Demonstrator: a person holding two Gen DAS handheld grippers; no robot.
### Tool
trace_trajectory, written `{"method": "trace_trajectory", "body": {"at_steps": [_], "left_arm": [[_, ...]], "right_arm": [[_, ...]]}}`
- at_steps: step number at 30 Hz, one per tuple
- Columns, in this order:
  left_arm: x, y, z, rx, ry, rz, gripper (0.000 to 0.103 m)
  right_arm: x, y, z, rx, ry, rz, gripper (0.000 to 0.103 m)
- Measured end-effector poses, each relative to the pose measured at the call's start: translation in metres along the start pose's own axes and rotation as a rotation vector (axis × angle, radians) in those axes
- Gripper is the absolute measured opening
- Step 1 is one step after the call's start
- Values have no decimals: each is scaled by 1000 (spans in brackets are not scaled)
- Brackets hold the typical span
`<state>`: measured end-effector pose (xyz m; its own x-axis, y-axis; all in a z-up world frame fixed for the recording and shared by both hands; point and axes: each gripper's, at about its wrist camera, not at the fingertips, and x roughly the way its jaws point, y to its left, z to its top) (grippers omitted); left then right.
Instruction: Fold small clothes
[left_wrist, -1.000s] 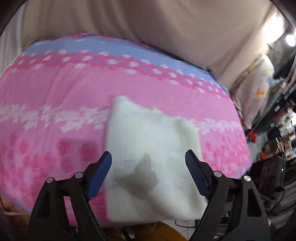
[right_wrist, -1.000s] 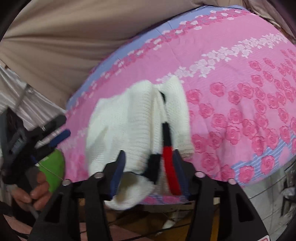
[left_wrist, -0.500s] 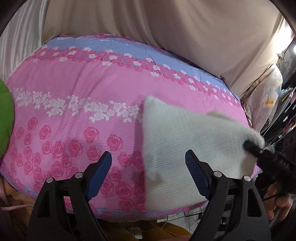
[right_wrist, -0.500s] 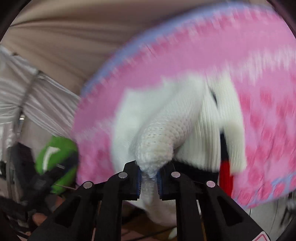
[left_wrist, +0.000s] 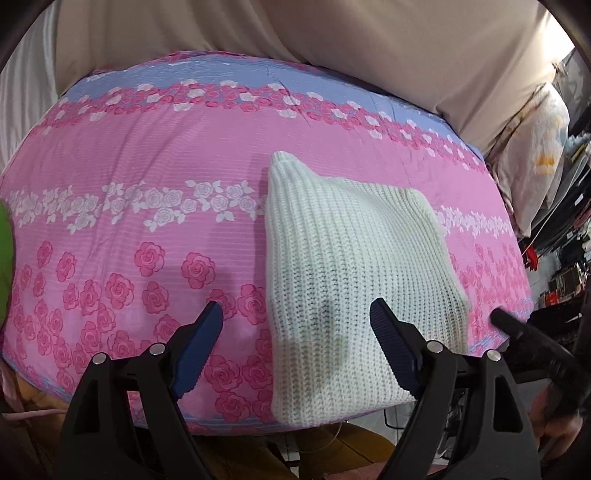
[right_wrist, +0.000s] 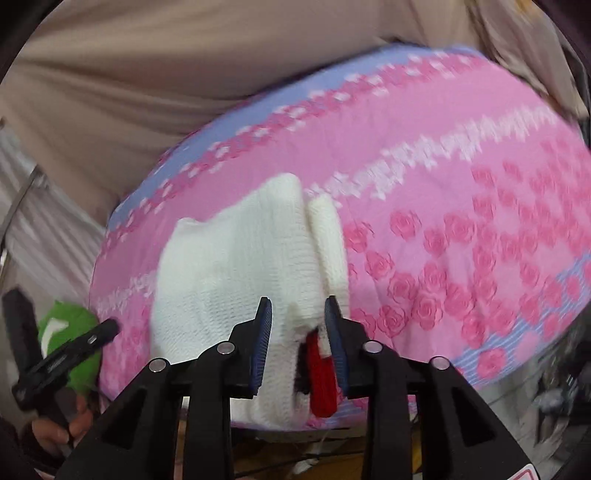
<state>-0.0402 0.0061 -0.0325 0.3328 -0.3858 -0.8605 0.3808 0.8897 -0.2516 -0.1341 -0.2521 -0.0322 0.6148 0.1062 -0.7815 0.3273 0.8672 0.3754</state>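
Observation:
A white knit garment (left_wrist: 351, 280) lies folded on the pink rose-patterned bedcover (left_wrist: 147, 192), near the front edge. In the right wrist view it (right_wrist: 236, 280) shows a red and black trim (right_wrist: 319, 376) at its near end. My left gripper (left_wrist: 295, 347) is open and empty, hovering over the garment's near left edge. My right gripper (right_wrist: 297, 343) is open, its jaws standing either side of the garment's near end without gripping it. The right gripper also shows in the left wrist view (left_wrist: 524, 343).
A green item (right_wrist: 70, 328) sits at the bed's left side. The left gripper (right_wrist: 59, 362) and a hand show there too. Beige curtain (left_wrist: 332, 44) hangs behind the bed. Cluttered shelves (left_wrist: 565, 236) stand at the right.
My right gripper was shut on a fold of the white garment; it has opened and let go. The garment now lies flat. The left gripper stayed open.

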Motion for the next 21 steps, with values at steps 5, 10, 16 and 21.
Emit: {"method": "trace_trajectory", "body": {"at_steps": [5,10,16,21], "left_arm": [[13,-12,0,45,36,19,79],[17,-17,0,77,40,45,79],[29,-23,-2,107,85,75,79],[36,-24,2,96,87,82,80]], "right_arm": [[81,18,-45,-176,277,-63,12],[43,33,-39,-187,186,-65,5],[81,14,-62,-183,327,-76,3],[22,14,-21,-82,112,-32,53]]}}
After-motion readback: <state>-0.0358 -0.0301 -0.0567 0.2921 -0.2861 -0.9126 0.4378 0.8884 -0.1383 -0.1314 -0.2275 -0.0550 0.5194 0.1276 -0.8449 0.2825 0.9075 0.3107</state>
